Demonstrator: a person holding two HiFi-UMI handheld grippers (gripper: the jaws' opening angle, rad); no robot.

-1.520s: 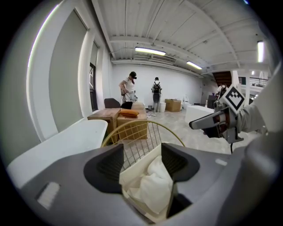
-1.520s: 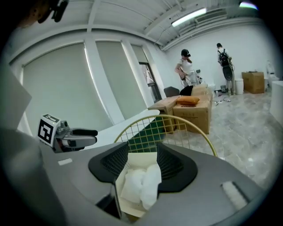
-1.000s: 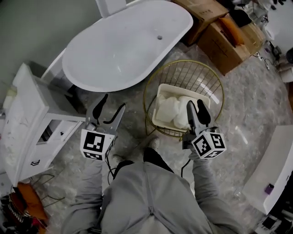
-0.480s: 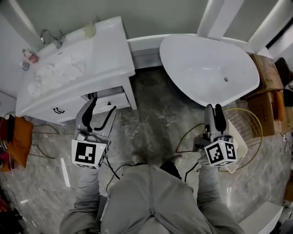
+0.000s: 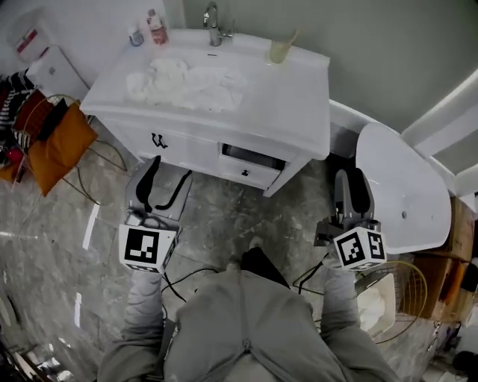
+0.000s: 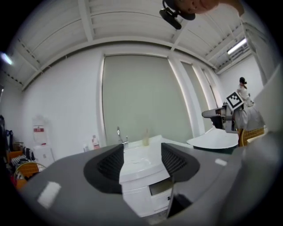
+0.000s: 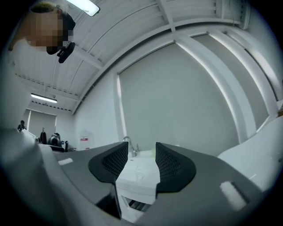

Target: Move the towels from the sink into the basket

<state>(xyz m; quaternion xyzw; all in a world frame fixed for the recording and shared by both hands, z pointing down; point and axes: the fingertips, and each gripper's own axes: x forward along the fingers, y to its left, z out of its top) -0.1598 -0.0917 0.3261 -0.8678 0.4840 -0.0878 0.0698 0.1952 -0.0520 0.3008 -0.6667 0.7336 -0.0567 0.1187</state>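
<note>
Writing: I can read none. Each gripper's cube bears only black-and-white square markers, and the print on the pink-labelled bottle is too small to make out.
Towels: white, soft and crumpled, heaped in the sink at the far left, well apart from both grippers.
Sink: a shallow white basin set in a glossy white vanity with squared edges. A chrome faucet stands at its far rim, and a pale translucent cup stands to the right.
Drawer: part-way out of the vanity's front, with a dark gap showing.
Basket: thin gold wire in a round shape, near right by my elbow, with white cloth inside it.
Left gripper: its dark ribbed jaws stand apart and nothing is between them — I see only the vanity through the gap.
Right gripper: its jaws also stand apart and hold nothing. They hang above the floor, just left of the bathtub.
Bathtub: smooth white oval at the right.
Floor: grey veined marble, polished and reflective.
Cushion: orange fabric, at the far left beside the vanity.
</note>
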